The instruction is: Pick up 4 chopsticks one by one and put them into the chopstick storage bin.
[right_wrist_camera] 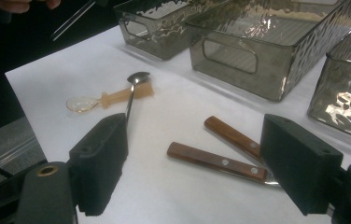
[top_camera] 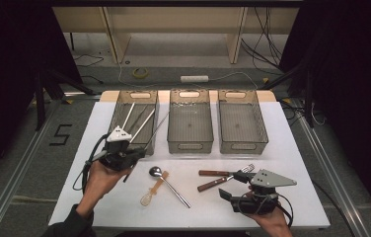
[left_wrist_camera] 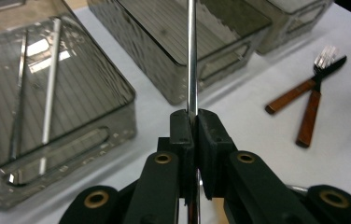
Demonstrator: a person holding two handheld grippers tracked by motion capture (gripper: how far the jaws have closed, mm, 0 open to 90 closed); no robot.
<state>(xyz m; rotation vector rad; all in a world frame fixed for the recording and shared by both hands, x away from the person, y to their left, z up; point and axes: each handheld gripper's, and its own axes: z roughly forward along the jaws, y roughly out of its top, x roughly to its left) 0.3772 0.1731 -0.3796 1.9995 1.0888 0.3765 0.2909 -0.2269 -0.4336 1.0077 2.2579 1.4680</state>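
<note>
left gripper [top_camera: 133, 144]: jaws clamped tight on a metal chopstick [left_wrist_camera: 192, 56], the rod pinched dead centre between the pads.
chopstick: runs from the jaws toward the far side, its tip over the gap between the left bin [top_camera: 124, 129] and the middle bin [top_camera: 189, 144].
left bin: more metal chopsticks [left_wrist_camera: 50, 84] inside.
right gripper [top_camera: 233, 190]: jaws wide apart, hanging near the wooden-handled fork and knife [right_wrist_camera: 220, 161], gripping nothing.

Smoky grey ribbed bins [top_camera: 189, 126] stand on a white table [top_camera: 287, 148] beside brown-handled cutlery [top_camera: 218, 178] and a silver spoon [top_camera: 166, 181].
</note>
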